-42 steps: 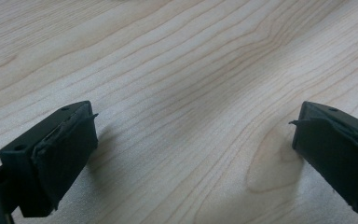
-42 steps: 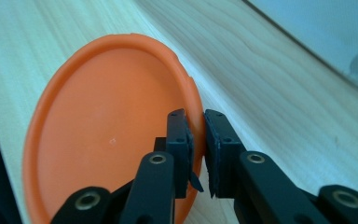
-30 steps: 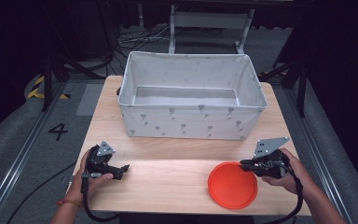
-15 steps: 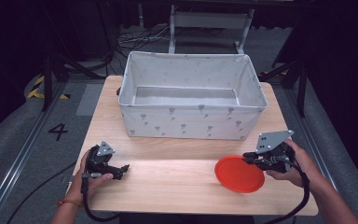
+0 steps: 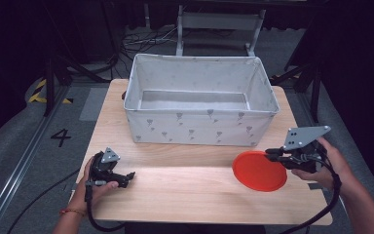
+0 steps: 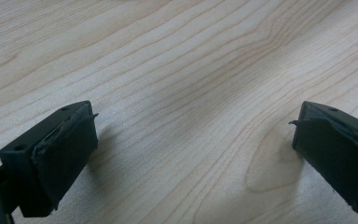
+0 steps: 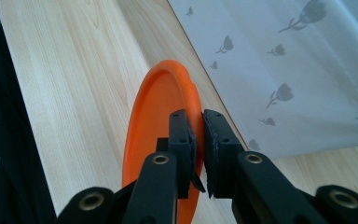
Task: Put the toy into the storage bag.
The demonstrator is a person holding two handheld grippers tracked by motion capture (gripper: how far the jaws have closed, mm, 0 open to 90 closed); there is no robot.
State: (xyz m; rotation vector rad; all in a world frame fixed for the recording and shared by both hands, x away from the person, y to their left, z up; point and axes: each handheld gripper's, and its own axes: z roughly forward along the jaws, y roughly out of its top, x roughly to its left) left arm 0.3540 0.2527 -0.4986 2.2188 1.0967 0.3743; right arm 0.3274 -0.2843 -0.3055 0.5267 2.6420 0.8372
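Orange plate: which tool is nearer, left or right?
Right. The right tool is shut on the orange plate at its rim, holding it tilted. The left tool rests on the table, far across from the plate, jaws open.

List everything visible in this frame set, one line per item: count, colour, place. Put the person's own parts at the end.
Plate: 1, orange-red, round, near right part of the table, its right rim clamped in the right gripper and raised.
Fabric bin: 1, pale grey with small grey flower print, open top, nothing seen inside, far half of the table.
Table: 1, light wood.
Floor marking "4": 1, black, on the grey floor left of the table.
Metal frame: 1, grey, behind the bin.
Left gripper: 1, black, near left of the table, jaws open, nothing between them.
Right gripper: 1, black with grey plate on top, jaws shut on the plate.
Hands: 2, one on each gripper.
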